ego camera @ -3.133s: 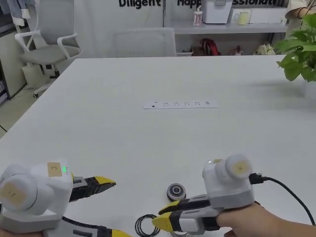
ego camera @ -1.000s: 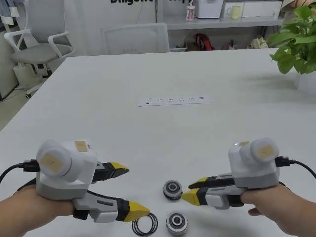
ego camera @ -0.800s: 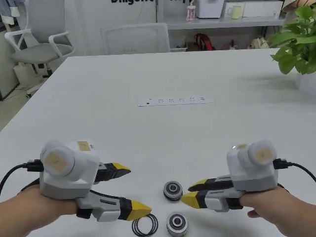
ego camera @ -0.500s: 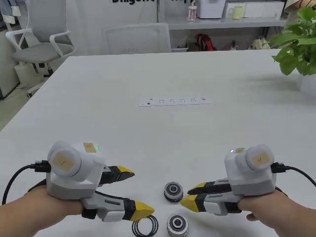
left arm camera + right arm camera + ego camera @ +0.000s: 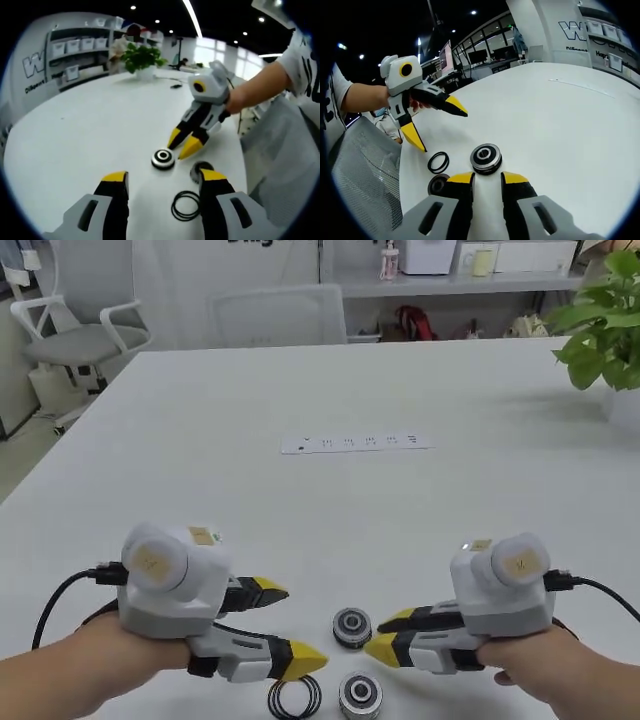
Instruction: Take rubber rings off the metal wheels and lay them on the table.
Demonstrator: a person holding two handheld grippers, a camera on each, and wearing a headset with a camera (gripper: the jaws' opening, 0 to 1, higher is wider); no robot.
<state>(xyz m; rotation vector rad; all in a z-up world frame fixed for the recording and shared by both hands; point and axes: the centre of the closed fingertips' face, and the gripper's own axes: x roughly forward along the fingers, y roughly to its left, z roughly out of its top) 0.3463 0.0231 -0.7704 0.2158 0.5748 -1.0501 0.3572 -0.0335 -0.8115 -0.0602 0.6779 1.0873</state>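
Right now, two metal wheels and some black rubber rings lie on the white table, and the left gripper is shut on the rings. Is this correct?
Not quite: the left gripper is open, not shut on the black rubber rings. The left gripper view shows them lying free on the white table, with its jaws spread apart. The two metal wheels do lie on the table.

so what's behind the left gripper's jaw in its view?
The nearer wheel, half covered by a jaw tip; any ring on it can't be seen. Loose rings lie beside it.
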